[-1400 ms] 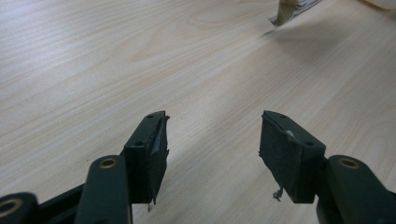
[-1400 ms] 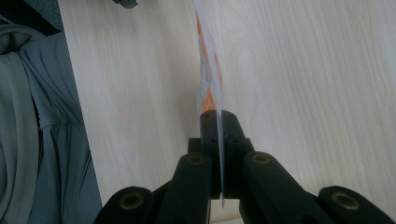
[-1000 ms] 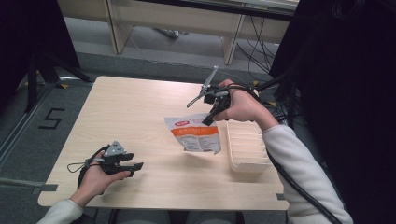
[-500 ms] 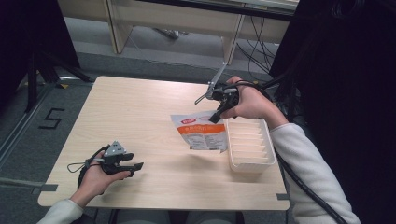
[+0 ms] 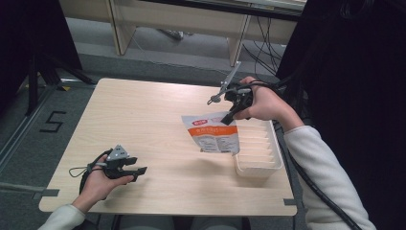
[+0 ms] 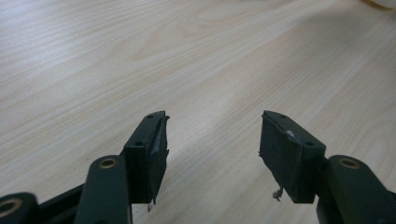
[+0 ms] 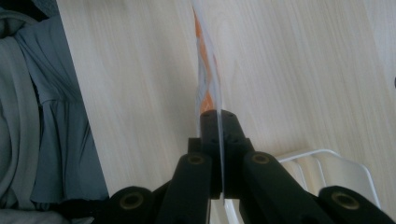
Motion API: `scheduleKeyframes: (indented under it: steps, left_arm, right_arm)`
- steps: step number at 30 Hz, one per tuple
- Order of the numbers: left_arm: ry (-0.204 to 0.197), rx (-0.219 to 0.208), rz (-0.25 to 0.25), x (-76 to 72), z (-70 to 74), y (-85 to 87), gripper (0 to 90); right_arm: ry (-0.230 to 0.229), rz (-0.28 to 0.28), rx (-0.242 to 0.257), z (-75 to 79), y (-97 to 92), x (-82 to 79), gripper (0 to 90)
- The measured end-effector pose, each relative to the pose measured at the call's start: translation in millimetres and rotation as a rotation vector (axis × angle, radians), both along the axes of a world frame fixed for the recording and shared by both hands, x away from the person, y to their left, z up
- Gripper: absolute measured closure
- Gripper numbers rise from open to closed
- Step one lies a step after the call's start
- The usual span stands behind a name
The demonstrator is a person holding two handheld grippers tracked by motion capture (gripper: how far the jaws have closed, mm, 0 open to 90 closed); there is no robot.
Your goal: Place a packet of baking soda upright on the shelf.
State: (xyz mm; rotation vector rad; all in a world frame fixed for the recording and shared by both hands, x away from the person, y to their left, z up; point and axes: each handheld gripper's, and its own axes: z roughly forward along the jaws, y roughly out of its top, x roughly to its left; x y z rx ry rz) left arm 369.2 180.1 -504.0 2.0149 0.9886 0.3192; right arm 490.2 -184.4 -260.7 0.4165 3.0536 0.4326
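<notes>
**Pouch lifted beside the tray, not yet set down**

Pale wood grain runs across the table, which stands on grey carpet before light cabinets. At the near left corner, the left gripper rests low over the boards in a hand, its jaws standing apart with nothing between them; the left gripper view looks past its two black pads onto bare wood. Toward the middle right, a white and orange pouch hangs by its top edge, its lower end near the table and just beside the tray. The right gripper is clamped on that top edge; in the right gripper view the pouch runs edge-on from between the closed jaws. At the right edge sits a white ribbed tray holding nothing. Judged from this, the pick-up is done. What is left appears to be carrying the pouch over the tray, lowering it in and letting go.
</notes>
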Motion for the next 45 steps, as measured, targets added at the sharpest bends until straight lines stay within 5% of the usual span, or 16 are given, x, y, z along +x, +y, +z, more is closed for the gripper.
scheduleKeyframes:
  steps: [2,4,9,10,14,15,18,21,45]
  left_arm:
    - [0.0,-0.024,0.016,-0.4,-0.8,-2.1,40.9]
    - [0.001,0.008,-0.006,0.1,0.2,0.7,41.0]
    - [0.001,0.006,-0.004,0.0,0.1,0.4,41.0]
    - [0.005,-0.026,0.013,-0.3,-0.8,-2.0,41.0]
    - [0.005,-0.023,0.011,-0.1,-0.7,-1.8,41.0]
    - [0.01,0.01,-0.014,0.4,0.5,1.0,41.0]
    - [0.007,-0.032,0.014,-0.2,-1.0,-2.4,41.0]
    - [0.009,0.007,-0.011,0.4,0.4,0.8,40.9]
    - [0.009,0.003,-0.007,0.4,0.1,1.0,40.9]
  right_arm:
    - [0.016,-0.02,0.007,1.2,-1.5,-1.7,90.0]
    - [0.0,-0.012,0.001,2.6,-4.6,-0.7,90.0]
    - [0.003,-0.027,0.01,5.9,-9.8,-1.9,90.0]
    - [0.007,-0.026,0.011,6.6,-11.2,-1.7,90.0]
    - [0.001,-0.032,0.003,8.1,-15.4,-1.9,90.0]
    - [0.006,-0.039,0.003,8.9,-16.1,-2.7,90.0]
    - [0.004,-0.047,0.001,9.4,-18.7,-2.9,90.0]
    - [0.006,-0.048,0.001,10.1,-21.2,-3.3,90.0]
    - [0.008,-0.088,-0.015,18.7,-40.6,-6.6,90.0]
